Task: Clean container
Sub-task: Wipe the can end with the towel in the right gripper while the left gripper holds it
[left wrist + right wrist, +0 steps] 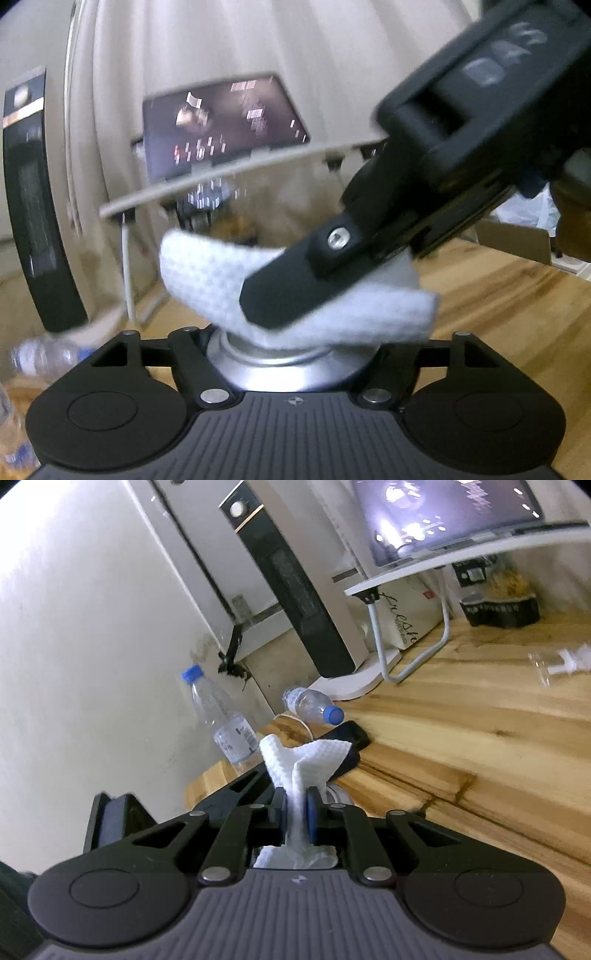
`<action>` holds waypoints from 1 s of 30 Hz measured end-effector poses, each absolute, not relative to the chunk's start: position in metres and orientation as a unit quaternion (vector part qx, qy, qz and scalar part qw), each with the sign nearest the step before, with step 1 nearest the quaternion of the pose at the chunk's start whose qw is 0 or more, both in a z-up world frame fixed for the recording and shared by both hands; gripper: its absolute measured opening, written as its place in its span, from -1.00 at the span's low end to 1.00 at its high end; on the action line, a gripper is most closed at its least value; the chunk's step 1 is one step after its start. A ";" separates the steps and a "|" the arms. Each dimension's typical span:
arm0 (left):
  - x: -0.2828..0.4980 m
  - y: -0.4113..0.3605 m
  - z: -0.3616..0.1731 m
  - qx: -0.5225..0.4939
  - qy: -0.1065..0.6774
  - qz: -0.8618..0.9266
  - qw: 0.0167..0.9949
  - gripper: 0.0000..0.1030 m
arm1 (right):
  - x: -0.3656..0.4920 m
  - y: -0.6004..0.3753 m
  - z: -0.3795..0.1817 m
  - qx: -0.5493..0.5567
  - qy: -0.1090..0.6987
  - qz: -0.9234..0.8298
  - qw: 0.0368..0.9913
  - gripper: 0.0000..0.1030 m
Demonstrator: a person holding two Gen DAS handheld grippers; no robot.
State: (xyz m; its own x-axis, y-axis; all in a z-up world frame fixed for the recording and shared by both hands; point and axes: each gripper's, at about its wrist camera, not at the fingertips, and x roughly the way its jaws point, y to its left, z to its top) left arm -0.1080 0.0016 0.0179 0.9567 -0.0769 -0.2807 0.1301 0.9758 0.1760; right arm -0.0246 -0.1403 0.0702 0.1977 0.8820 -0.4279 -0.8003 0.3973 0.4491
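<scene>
While bottles stand nearby, right gripper presses tissue onto container.

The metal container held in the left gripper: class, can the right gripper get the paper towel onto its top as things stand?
Probably yes. The right gripper pinches the paper towel, which already lies over the metal container in the left gripper; nothing sits between them.

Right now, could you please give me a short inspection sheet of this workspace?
Surface: wooden table.
Job's things: metal container in the left gripper; white paper towel pressed at its mouth.
Clutter: upright water bottle, lying bottle, black phone, clear packet.
Grippers: right gripper shut on the towel.
Cables: thin cord near the bottles.
Surroundings: laptop on white stand, wall.
</scene>
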 end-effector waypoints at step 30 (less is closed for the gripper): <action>-0.072 -0.008 0.035 0.024 0.162 -0.097 0.982 0.26 | -0.034 -0.149 0.092 -0.025 0.248 0.473 0.845 -0.75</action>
State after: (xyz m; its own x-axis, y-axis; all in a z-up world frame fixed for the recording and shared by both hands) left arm -0.0717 -0.0075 0.0347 0.9286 -0.1823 -0.3231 0.1981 0.9800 0.0165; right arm -0.0340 -0.1493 0.0924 0.4293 0.7874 -0.4424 -0.8119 0.5510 0.1929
